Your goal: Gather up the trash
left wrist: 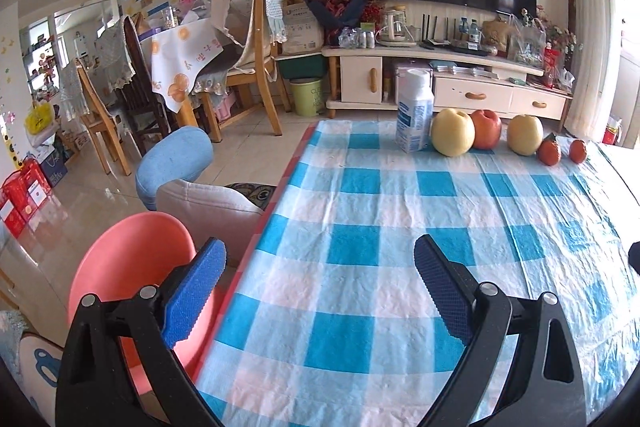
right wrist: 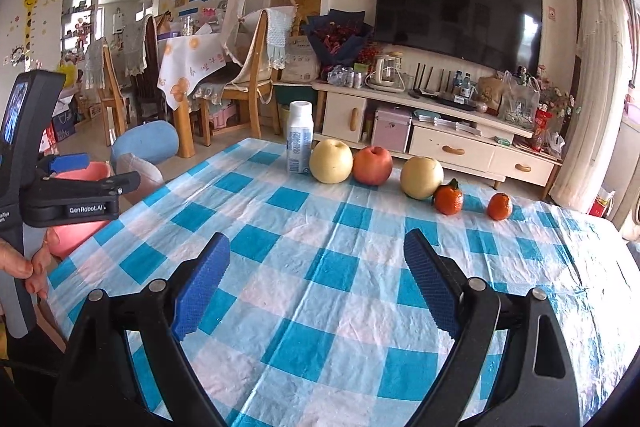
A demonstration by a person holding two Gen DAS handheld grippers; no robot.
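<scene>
- A pink bin [left wrist: 132,267] stands on the floor just off the left edge of the counter [right wrist: 320,307], which is spread with a blue-and-white checked cloth.
- The left hand-held gripper [left wrist: 320,291] hangs over the near left part of the counter, its blue pads spread wide apart with nothing between them; one pad overlaps the bin's rim in the left wrist view.
- In the right wrist view a person's hand [right wrist: 28,267] grips that tool's handle at the left edge.
- A white bottle [right wrist: 300,137] with blue print, the one piece of trash in sight, stands upright at the far edge, towards the far left corner.
- Just right of it, along the same far edge, sit a yellow pear [right wrist: 331,161], a red apple [right wrist: 373,165], a second pear [right wrist: 422,177] and two tangerines [right wrist: 449,199].
- The right hand-held gripper [right wrist: 316,283] hovers over the near middle of the counter, fingers wide apart and empty, well short of the bottle.
</scene>
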